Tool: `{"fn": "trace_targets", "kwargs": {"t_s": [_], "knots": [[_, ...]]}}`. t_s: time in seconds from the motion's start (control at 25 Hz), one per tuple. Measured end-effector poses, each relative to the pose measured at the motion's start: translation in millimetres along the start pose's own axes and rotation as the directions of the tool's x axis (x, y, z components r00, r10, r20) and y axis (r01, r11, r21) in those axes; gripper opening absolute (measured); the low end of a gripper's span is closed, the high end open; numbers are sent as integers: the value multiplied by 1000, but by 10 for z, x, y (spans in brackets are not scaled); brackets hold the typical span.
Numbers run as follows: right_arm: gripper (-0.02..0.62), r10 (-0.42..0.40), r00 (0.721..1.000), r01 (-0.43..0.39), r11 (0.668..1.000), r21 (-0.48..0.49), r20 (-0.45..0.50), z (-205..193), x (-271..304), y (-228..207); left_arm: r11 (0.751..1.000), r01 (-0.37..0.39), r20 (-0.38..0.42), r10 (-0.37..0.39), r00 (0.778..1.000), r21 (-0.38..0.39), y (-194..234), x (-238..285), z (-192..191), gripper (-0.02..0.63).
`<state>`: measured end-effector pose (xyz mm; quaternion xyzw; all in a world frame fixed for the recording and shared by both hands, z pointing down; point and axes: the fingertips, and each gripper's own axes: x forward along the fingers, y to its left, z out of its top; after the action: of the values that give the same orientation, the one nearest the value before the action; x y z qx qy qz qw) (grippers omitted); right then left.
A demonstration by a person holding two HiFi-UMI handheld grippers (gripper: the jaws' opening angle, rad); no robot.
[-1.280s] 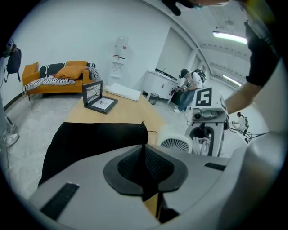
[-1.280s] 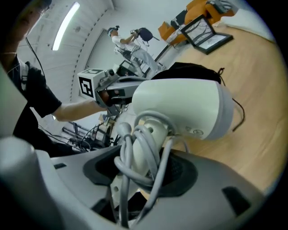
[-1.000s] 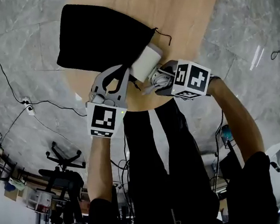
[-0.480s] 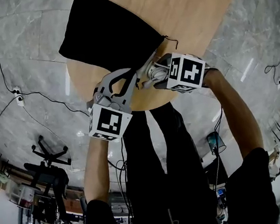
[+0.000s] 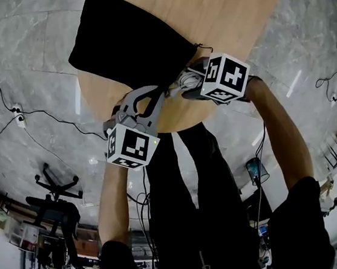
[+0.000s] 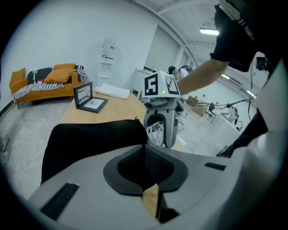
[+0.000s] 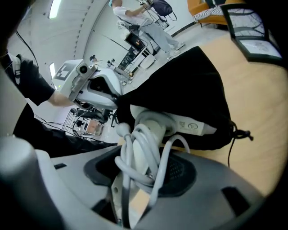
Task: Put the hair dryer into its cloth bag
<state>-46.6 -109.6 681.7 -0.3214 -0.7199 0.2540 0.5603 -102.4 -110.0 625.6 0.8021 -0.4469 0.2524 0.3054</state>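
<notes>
While the right gripper (image 7: pixel 144 173) has its jaws closed around the handle of the white hair dryer (image 7: pixel 177 122), with the grey cord (image 7: pixel 130 152) coiled about that handle and looping down between the pads, the dryer's body reaches forward from the jaws into the mouth of the black cloth bag (image 7: pixel 189 85). Black cloth lies over and under the labelled part of the body, and only the handle end stands clear of the opening. The left gripper (image 6: pixel 145 155) has its jaws pressed together, pinching the rim of the bag at its mouth, just beside the dryer. In the head view the two grippers meet at the near edge of the round wooden worktop (image 5: pixel 227 20), the left one to the left of the opening, while the rest of the bag lies flat, stretching away from them. The bag's drawstring trails on the wood at the right side of the mouth. A picture frame (image 6: pixel 90 96) stands farther back on the worktop.
</notes>
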Motion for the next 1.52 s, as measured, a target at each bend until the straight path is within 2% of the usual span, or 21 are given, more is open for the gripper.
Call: {"fn": "trace_targets", "kwargs": {"t_s": [0.12,0.28,0.56,0.8,0.96,1.16,1.28,1.44,1.52], "knots": [[239,-8,999,7,999,46,41,53,9,-51,1000,12,12,-12,1000,-14,-25,-1,29,28],[241,-68,996,65,997,46,65,154,69,-97,999,13,32,-12,999,-34,-23,5,86,28],[241,-217,974,221,972,-75,58,366,158,-174,998,20,33,-18,999,-61,-18,39,129,28],[241,-303,952,304,940,-154,31,341,243,-312,996,23,41,-19,999,-83,30,69,149,28],[246,-409,908,418,896,-152,89,333,216,-433,996,24,49,-20,999,-86,58,97,172,28],[342,-511,841,532,842,-96,180,339,75,-503,996,28,42,-24,999,-80,93,122,176,28],[354,-571,795,593,802,-65,206,226,-23,-471,997,30,50,-26,998,-72,111,138,233,28],[357,-649,735,656,754,37,198,-35,-135,-452,997,23,55,-19,998,-79,166,142,281,28],[359,-675,717,668,737,104,174,-190,-141,-451,997,21,56,-16,998,-79,180,141,291,28]]}}
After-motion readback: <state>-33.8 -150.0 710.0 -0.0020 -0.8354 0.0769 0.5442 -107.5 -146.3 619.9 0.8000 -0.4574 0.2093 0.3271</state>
